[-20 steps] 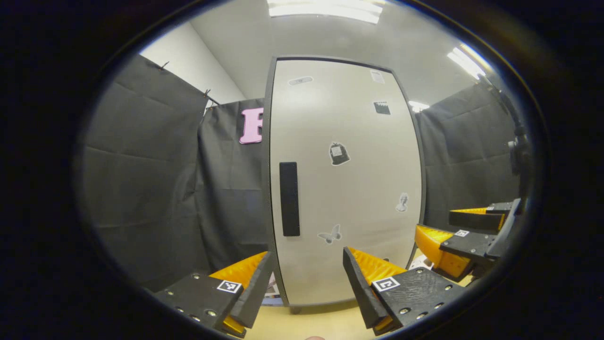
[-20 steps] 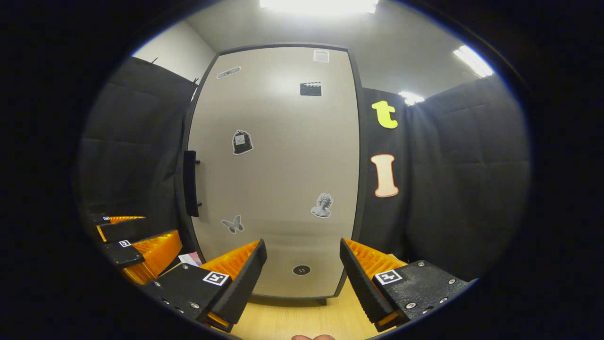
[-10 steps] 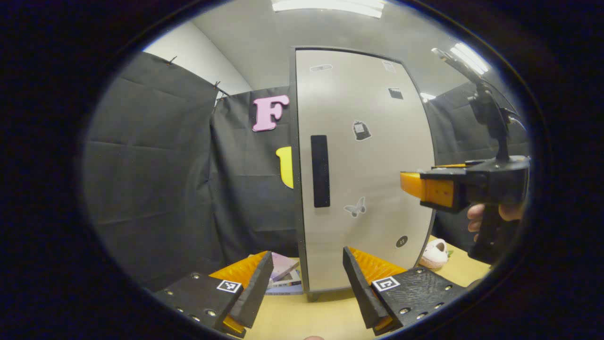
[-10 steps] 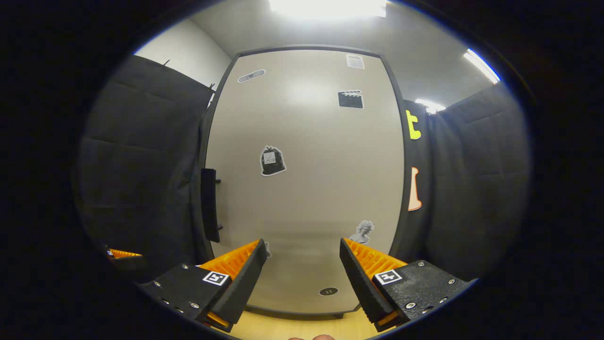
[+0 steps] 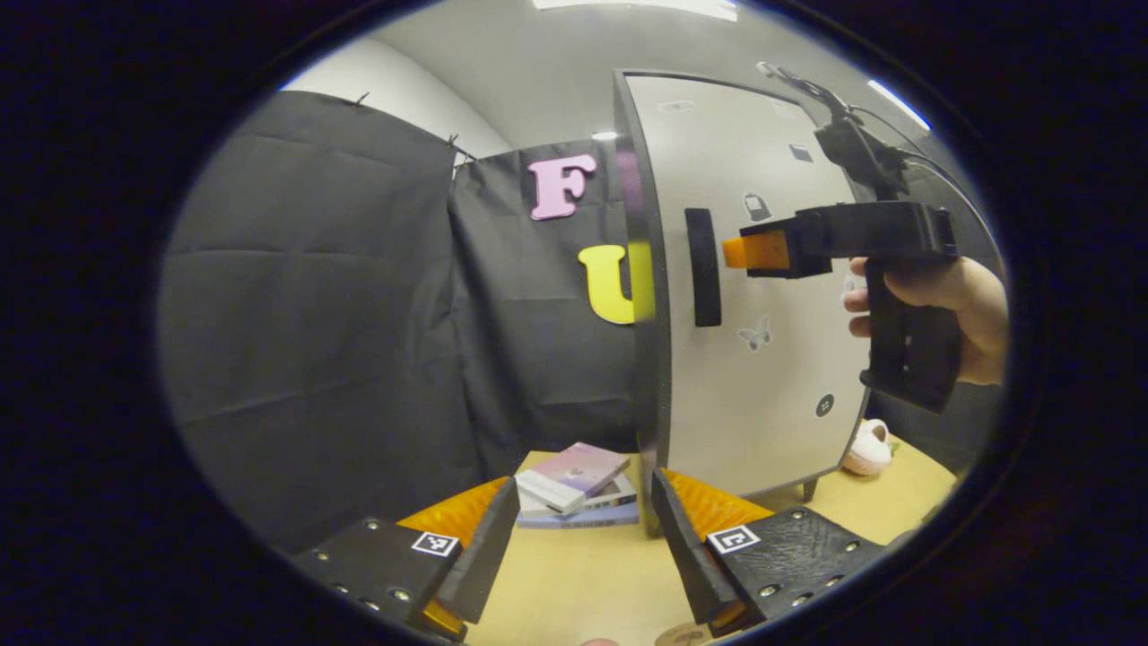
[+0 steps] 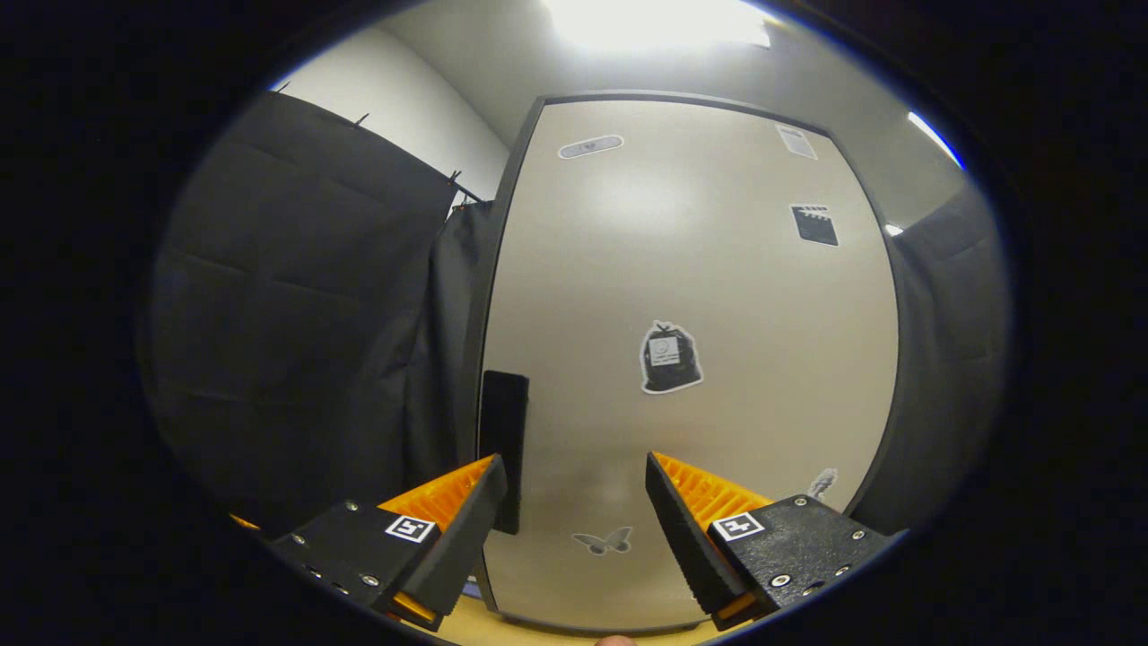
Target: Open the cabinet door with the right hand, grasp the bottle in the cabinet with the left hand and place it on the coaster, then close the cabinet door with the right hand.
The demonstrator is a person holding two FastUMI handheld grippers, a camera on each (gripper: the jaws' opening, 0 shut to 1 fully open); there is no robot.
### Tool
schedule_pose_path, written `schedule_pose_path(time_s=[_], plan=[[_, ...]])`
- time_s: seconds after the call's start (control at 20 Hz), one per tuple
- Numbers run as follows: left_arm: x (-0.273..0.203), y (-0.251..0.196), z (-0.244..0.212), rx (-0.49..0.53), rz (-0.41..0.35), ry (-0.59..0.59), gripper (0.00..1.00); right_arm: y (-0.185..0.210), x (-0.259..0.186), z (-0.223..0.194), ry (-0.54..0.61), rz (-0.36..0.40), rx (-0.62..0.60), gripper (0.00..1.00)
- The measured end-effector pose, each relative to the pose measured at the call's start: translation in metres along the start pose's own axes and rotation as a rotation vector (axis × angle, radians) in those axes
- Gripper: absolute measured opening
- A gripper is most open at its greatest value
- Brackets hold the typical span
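Left gripper view shows my right gripper (image 5: 731, 253), fingers spread, now closer to the black vertical handle (image 5: 704, 266) of the shut pale grey cabinet door (image 5: 771, 359). My left gripper (image 5: 583, 538), also spread, has moved left; the bottle is hidden.

Shut cabinet door (image 6: 691, 359) blocking cab. interior

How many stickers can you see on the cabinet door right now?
6 on the cabinet door: pill shape top left, label top right, clapperboard, bag mid-door, butterfly and bust low. The right gripper may hide more.
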State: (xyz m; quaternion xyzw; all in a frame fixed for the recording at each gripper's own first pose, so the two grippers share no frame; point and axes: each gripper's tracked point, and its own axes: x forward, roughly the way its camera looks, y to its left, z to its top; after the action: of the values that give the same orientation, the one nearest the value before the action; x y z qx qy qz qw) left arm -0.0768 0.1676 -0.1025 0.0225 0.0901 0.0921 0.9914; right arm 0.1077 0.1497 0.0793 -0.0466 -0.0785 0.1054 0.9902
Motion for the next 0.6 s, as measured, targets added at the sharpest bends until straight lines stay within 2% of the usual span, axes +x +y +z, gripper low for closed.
schedule_pose_path(time_s=[0.25, 0.45, 0.5, 0.55, 0.6], plan=[[-0.003, 0.037, -0.012, -0.02, 0.057, 0.021, 0.84, 0.025, 0.026, -0.013, 0.019, 0.011, -0.032, 0.96], [0.0, 0.046, -0.024, -0.006, 0.063, 0.045, 0.85, 0.036, 0.038, -0.021, 0.047, 0.031, -0.083, 0.93], [0.001, 0.046, -0.022, -0.017, 0.056, 0.042, 0.84, 0.038, 0.039, -0.018, 0.04, 0.032, -0.101, 0.79], [0.002, 0.048, -0.02, -0.023, 0.05, 0.033, 0.85, 0.039, 0.041, -0.019, 0.042, 0.035, -0.109, 0.69], [0.0, 0.05, -0.02, -0.021, 0.05, 0.029, 0.85, 0.04, 0.043, -0.021, 0.056, 0.031, -0.097, 0.49]])
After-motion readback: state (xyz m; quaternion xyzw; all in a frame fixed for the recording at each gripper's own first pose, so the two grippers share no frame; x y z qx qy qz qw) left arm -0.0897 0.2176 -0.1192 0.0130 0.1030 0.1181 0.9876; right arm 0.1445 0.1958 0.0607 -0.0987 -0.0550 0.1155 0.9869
